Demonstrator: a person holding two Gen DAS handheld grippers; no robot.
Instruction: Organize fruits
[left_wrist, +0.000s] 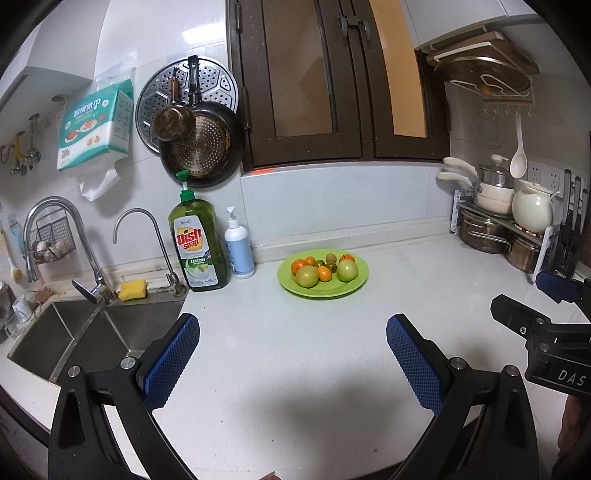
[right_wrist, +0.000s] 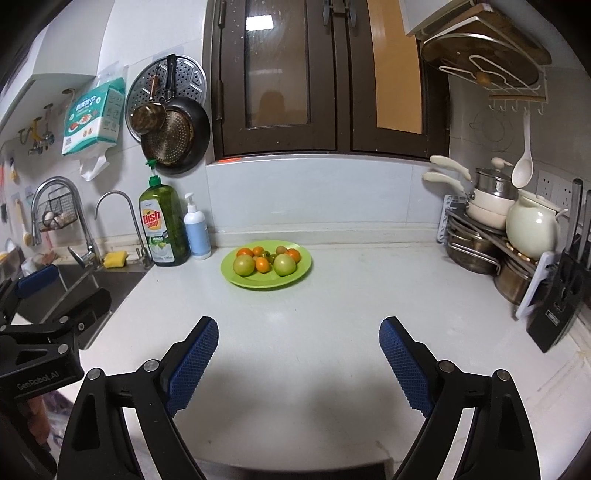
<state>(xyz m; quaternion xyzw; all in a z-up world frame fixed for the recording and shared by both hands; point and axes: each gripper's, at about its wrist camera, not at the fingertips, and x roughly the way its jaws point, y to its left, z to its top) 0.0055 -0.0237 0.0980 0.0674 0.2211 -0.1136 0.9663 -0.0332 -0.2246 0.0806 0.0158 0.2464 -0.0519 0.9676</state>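
Left gripper (left_wrist: 293, 334) gaping wide, grasping nothing. Right gripper (right_wrist: 299, 338) likewise spread, empty. Fruits (left_wrist: 325, 271) sitting piled on green plate (left_wrist: 360, 282), on white countertop (left_wrist: 295, 369) well ahead of both grippers.

A dish soap bottle (left_wrist: 197, 240) stands just beside a white pump bottle (left_wrist: 239, 247) — sink (left_wrist: 96, 332) to their left.
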